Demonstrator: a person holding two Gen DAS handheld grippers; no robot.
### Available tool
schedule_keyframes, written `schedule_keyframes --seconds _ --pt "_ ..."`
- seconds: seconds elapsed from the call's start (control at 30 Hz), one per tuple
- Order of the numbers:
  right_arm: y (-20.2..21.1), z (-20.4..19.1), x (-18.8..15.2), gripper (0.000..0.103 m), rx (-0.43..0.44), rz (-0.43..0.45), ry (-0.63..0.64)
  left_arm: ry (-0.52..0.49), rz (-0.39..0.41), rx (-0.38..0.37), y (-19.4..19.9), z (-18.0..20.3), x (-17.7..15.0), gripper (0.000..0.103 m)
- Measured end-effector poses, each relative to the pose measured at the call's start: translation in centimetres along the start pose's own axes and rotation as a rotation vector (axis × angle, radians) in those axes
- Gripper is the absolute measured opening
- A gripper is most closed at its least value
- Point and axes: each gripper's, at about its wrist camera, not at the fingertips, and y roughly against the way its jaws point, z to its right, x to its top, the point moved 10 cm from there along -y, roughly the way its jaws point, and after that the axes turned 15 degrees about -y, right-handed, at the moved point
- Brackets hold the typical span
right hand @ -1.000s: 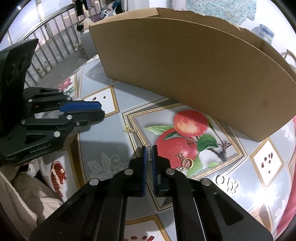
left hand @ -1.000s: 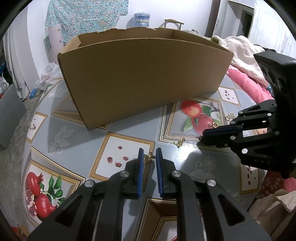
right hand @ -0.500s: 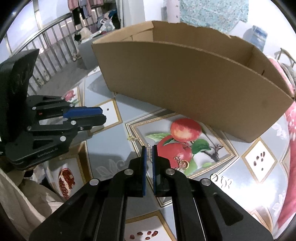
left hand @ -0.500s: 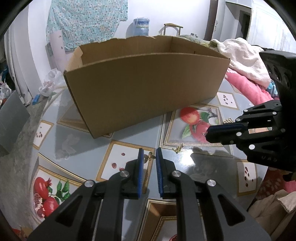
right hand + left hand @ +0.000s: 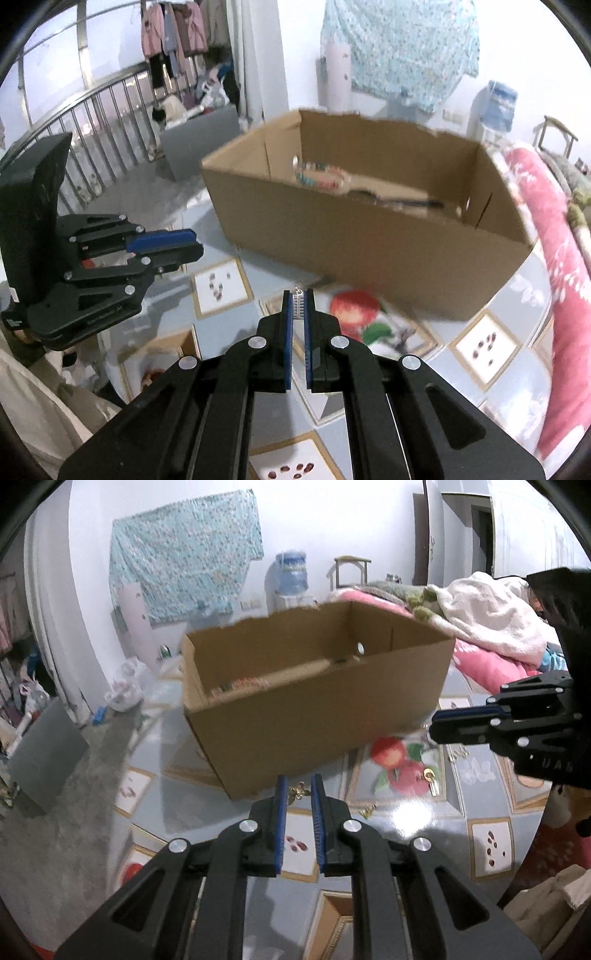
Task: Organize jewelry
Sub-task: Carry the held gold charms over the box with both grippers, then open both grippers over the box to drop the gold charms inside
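Fruit-print tablecloth [image 5: 476, 775]; left claw [image 5: 184, 242] lettering blurred, unreadable.

gold earring [image 5: 298, 791]: pinched | silver clip [image 5: 297, 305]: pinched | gold pieces [image 5: 430, 777]: tablecloth

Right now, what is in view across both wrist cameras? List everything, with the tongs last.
cardboard box: one, brown, open-topped, on the table behind the tongs, some blurred items inside
table: one, grey-blue cloth with fruit pictures
gold flower earring: one, gold, pinched in the left tongs
silver piece: one, silver, small, pinched in the right tongs
loose jewelry: a few gold pieces, on the apple picture and nearby cloth
water bottle: one, blue, by the far wall
blankets: white and pink, piled to the right
left tongs: black with blue pads, nearly closed
right tongs: black with blue pads, shut
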Motion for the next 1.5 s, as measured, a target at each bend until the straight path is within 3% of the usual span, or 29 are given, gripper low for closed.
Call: schedule_keyframes --seconds 0.27,0.43,0.57,0.77,0.9,1.13,1.23,1.5 --pt "3.0 -0.2 5.5 0.003 0.043 0.157 0.023 -0.02 0.163 0.034 4.0 -2.2 6.0 0.012" --pt "2.6 0.6 8.8 0.003 0.061 0.199 0.014 -0.021 0.228 0.016 3.8 -2.9 9.6 0.012" --pt "0.0 1.5 10.1 0.003 0.108 0.139 -0.035 0.014 0.191 -0.046 0.4 -3.5 10.9 0.012" --pt "-4.7 3.0 10.3 0.0 0.137 0.004 -0.123 0.094 0.078 -0.14 -5.3 -4.2 10.5 0.012" --pt "-6.1 3.7 10.3 0.002 0.151 -0.031 -0.165 0.141 0.023 -0.202 -7.6 -4.3 9.8 0.012" --pt "-5.4 5.6 11.3 0.006 0.16 0.01 -0.237 0.205 -0.011 -0.239 -8.7 -5.2 9.1 0.018" --pt "-5.0 6.6 11.4 0.014 0.148 0.026 -0.263 0.226 -0.003 -0.239 -8.5 -5.7 9.0 0.022" --pt "-2.5 7.4 11.4 0.022 0.134 0.085 -0.299 0.242 0.059 -0.202 -6.4 -6.7 9.9 0.022"
